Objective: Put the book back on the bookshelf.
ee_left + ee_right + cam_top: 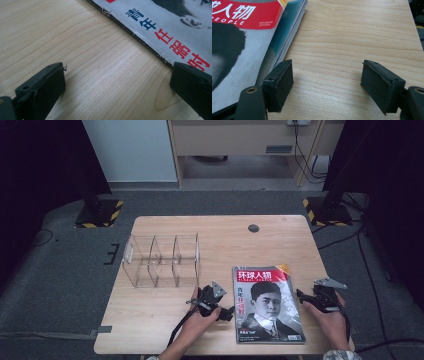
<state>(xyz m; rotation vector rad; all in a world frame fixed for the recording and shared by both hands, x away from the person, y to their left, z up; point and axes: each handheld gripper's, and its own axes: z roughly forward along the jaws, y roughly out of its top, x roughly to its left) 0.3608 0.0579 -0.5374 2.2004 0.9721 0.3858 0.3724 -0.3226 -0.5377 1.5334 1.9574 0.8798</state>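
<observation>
A magazine with a red title band and a black-and-white portrait cover lies flat on the wooden table, near the front right. My left gripper is open at the magazine's left spine edge, one jaw over the cover corner, the other on bare wood. My right gripper is open at the magazine's right page edge, with its left jaw beside the pages. Nothing is held in either gripper.
A clear acrylic organiser with three compartments stands on the table's left half. A round cable hole sits near the far edge. Dark stands with hazard-striped bases flank the table on the floor.
</observation>
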